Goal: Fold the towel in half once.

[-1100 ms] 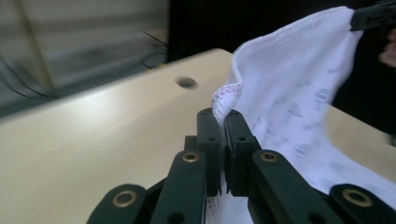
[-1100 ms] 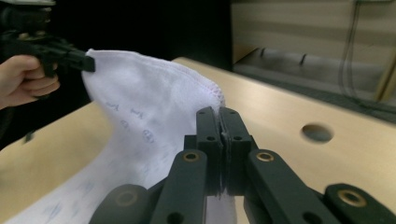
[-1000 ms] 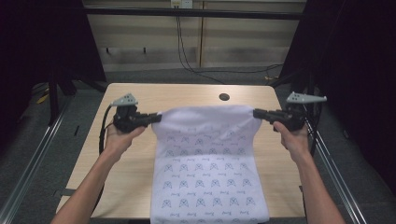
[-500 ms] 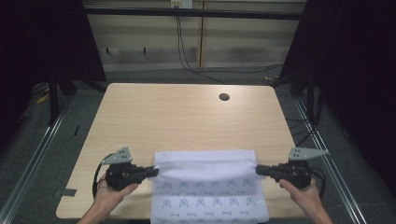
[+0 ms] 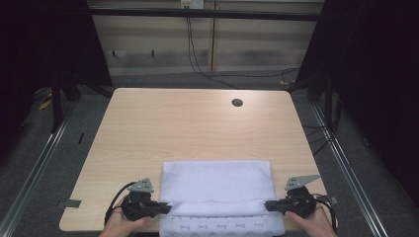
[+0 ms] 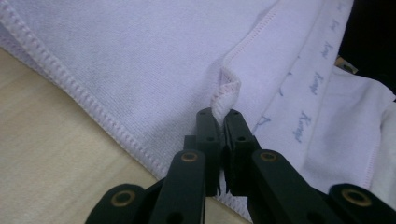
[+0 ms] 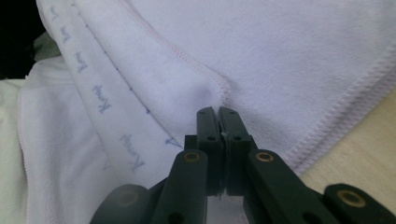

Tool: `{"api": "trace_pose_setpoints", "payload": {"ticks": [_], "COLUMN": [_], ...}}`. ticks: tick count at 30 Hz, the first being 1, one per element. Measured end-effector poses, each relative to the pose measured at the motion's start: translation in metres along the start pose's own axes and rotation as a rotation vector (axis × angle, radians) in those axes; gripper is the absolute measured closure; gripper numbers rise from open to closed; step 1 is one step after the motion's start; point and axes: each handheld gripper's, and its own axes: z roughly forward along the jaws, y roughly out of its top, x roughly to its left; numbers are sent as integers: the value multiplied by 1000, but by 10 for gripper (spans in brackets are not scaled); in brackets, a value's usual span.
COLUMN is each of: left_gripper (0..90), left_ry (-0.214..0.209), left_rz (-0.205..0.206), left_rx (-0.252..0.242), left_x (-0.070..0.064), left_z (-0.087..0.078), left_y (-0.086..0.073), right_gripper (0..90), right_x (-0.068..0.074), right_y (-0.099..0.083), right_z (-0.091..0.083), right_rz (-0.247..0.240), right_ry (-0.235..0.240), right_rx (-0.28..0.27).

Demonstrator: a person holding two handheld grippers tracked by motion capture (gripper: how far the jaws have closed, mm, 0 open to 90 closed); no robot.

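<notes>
A pale lilac towel with small blue print lies folded at the table's near edge, its plain side up and a printed strip showing along the front. My left gripper is shut on the towel's folded corner at the left. My right gripper is shut on the towel's corner at the right. In the left gripper view the left gripper pinches a stitched hem between its jaws. In the right gripper view the right gripper has its jaws pressed together on the fold.
The light wood table stretches away beyond the towel, with a round cable hole at the far right. Metal rails run along both sides. Cables hang at the back wall. A person's hands hold both grippers.
Both grippers have pulled the towel's far edge from mid-table back to the near edge, folding it over itself. The towel now lies as a shorter, doubled rectangle.
</notes>
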Motion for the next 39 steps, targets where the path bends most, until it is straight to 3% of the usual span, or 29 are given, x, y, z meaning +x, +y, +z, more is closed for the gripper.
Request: {"api": "trace_pose_setpoints", "payload": {"ticks": [2,5,6,7,11,12,14,15,16,17,18,19,21,22,24,25,28,29,31,33,35,36,38,39], "left_gripper": [873,874,874,874,874,875,875,875,875,875,875,874,873,874,873,873,873,873,873,874,875,875,875,875], "left_ry": [60,91,91,108,180,180,209,248,248,273,298,298,358,351,352,353,383,418,419,454,457,457,415,375], "left_rz": [31,10,10,-1,-1,-1,-14,-16,-16,-24,-51,-51,-37,-62,-69,-103,-96,-72,-83,-89,-86,-86,-117,-124], "left_rx": [-16,-35,-35,-46,-70,-70,-74,-82,-82,-87,-96,-96,-75,-97,-117,-134,-130,-111,-120,-96,-114,-114,-146,-179], "left_x": [5,23,23,38,66,66,83,100,100,111,126,126,143,149,155,166,170,175,178,182,179,179,182,184], "left_z": [2,4,4,6,13,13,17,21,21,23,27,27,32,34,36,37,39,41,42,43,46,46,41,29], "left_y": [5,15,15,23,42,42,54,67,67,74,85,85,102,105,107,111,117,123,125,133,132,132,128,126], "right_gripper": [889,889,889,889,890,890,890,891,891,891,891,891,891,891,891,891,890,890,891,891,891,891,891,890], "right_x": [0,-6,-9,-13,-31,-31,-47,-54,-54,-60,-73,-73,-86,-91,-98,-113,-129,-133,-135,-138,-136,-136,-137,-139], "right_y": [4,15,20,24,46,46,68,76,76,84,101,101,126,133,139,150,160,163,166,175,182,182,183,183], "right_z": [4,11,13,16,27,27,37,41,41,46,54,54,66,70,73,77,83,84,86,92,96,96,93,83], "right_rz": [-6,-12,-13,-10,3,3,9,14,14,19,28,28,14,9,17,48,90,103,104,129,110,110,102,107], "right_ry": [-16,-65,-78,-87,-106,-106,-137,-147,-147,-157,-190,-190,-243,-252,-255,-260,-268,-283,-299,-355,-379,-379,-363,-328], "right_rx": [0,-14,-17,-20,-28,-28,-25,-28,-28,-31,-32,-32,-20,-14,-16,-33,-73,-82,-87,-102,-93,-93,-109,-158]}}
